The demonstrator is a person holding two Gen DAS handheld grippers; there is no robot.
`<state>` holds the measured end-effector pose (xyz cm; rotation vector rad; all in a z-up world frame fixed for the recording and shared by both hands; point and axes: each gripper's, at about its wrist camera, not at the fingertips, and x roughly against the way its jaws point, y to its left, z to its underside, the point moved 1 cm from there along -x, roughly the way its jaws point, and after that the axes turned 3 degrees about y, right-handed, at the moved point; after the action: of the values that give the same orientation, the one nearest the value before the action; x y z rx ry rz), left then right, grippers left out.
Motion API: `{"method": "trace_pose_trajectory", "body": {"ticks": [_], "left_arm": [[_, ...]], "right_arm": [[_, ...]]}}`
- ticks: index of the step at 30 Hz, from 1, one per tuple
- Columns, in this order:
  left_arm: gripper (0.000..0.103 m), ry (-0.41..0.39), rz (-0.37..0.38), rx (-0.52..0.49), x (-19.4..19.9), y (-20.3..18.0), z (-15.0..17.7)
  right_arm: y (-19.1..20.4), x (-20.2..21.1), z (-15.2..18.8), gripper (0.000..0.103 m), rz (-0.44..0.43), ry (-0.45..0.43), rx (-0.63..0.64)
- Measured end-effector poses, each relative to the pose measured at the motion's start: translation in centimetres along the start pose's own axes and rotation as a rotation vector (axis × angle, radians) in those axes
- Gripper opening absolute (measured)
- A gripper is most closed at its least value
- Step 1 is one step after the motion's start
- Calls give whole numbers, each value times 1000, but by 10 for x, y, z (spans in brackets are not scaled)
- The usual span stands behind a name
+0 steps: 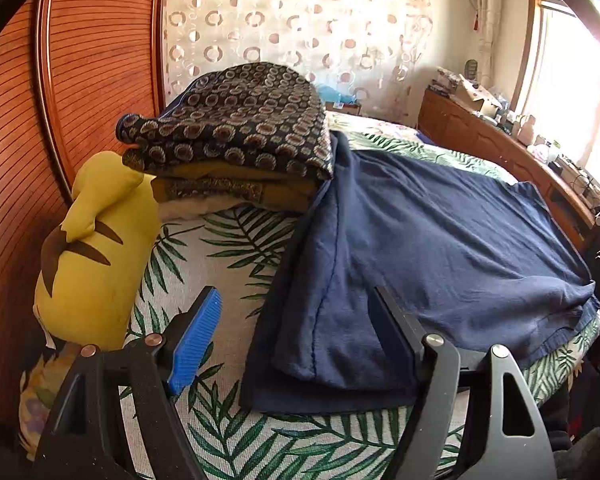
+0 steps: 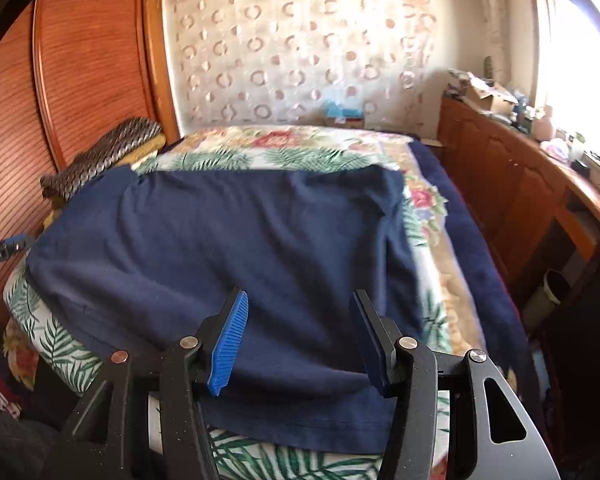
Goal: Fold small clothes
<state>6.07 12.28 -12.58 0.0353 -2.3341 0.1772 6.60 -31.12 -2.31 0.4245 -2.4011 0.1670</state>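
Observation:
A navy blue shirt [image 1: 440,240] lies spread on the bed, its left side folded over into a double layer. My left gripper [image 1: 296,296] stands open low over that folded near-left corner, and the blue pads [image 1: 196,340] touch nothing. In the right wrist view the same shirt [image 2: 220,240] covers the bed's near half. My right gripper [image 2: 299,296] is open just above its near hem, with cloth below the jaws but not pinched.
A stack of folded patterned clothes [image 1: 236,128] sits at the shirt's far left, beside a yellow plush toy [image 1: 92,248]. A leaf-print bedcover [image 1: 220,264] lies under everything. A wooden wardrobe [image 1: 100,60] stands at the left and a cluttered sideboard [image 2: 500,168] at the right.

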Motion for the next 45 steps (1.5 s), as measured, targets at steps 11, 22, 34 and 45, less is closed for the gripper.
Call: {"method": "trace_pose_trajectory", "body": {"ticks": [11,22,34,45], "left_arm": [[77,36,11,24,-16,5,4],[77,68,11,49,-28,10,12],[41,77,67,41,-30,6,8],[7,13,252,-33,3,-50,-20]], "right_arm": [[9,-64,9,55,-9,113,27],[13,-69,20,62,29,30,37],[18,-61,31,67,42,4,31],[2,-51,26,67,52,39,-26]]}}
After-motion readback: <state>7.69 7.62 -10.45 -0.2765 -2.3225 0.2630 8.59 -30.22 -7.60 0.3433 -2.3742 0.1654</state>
